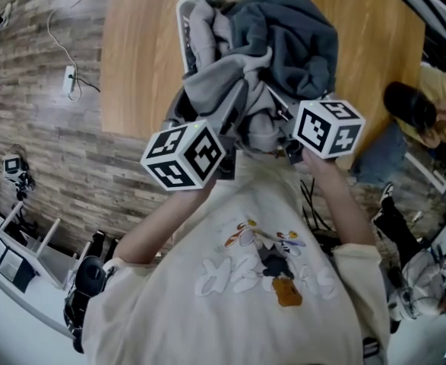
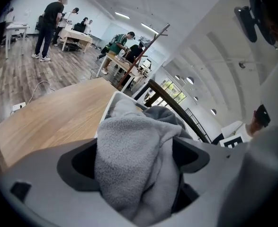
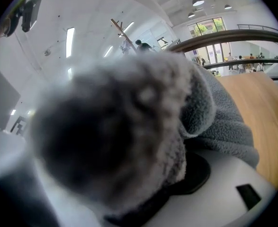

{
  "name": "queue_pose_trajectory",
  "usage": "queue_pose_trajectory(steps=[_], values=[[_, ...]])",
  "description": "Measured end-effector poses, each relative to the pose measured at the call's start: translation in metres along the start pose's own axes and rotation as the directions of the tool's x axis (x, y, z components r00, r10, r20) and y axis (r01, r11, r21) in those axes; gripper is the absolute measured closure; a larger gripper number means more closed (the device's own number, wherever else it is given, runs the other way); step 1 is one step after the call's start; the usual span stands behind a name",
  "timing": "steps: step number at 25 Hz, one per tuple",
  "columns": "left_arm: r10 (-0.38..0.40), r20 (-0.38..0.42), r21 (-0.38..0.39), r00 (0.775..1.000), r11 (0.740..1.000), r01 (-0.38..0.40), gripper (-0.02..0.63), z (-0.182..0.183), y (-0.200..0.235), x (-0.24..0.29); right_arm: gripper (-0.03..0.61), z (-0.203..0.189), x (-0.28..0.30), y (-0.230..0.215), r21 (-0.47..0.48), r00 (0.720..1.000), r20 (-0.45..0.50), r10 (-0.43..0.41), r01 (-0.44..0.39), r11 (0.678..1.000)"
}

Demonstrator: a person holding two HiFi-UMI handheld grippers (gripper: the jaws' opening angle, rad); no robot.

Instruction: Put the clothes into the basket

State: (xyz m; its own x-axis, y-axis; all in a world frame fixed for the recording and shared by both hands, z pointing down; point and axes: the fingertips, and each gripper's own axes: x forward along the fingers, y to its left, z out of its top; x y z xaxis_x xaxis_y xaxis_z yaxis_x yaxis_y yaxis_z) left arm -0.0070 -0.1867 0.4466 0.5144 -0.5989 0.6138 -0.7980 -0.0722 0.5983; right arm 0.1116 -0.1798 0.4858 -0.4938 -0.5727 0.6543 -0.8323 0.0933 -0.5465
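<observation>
Over the near rim of the basket (image 1: 183, 14), left gripper (image 2: 134, 169) and right gripper (image 3: 124, 174) each clamped on the light grey fleece (image 1: 215, 82), bunched atop an already heaped pile (image 1: 298, 36). Likely to spill back over that rim if released too early, with so little room inside.

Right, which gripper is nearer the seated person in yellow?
Right. The right gripper grips the grey fleece on the side toward the seated person; the left gripper grips it farther off.

Cream short-sleeved T-shirt (image 1: 207, 325) with cartoon chest print (image 1: 264, 268).
</observation>
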Motion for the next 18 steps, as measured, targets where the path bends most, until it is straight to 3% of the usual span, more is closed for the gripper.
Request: queue_pose_trajectory(steps=[8, 18], values=[[-0.051, -0.070, 0.046, 0.996, 0.997, 0.054, 0.155, -0.013, -0.006, 0.000, 0.218, -0.020, 0.030, -0.017, -0.054, 0.988, -0.069, -0.138, 0.134, 0.989], [-0.072, -0.115, 0.043, 0.991, 0.996, 0.078, 0.155, -0.021, -0.011, 0.009, 0.218, -0.029, 0.049, -0.033, -0.096, 0.970, -0.121, -0.211, 0.200, 0.975]])
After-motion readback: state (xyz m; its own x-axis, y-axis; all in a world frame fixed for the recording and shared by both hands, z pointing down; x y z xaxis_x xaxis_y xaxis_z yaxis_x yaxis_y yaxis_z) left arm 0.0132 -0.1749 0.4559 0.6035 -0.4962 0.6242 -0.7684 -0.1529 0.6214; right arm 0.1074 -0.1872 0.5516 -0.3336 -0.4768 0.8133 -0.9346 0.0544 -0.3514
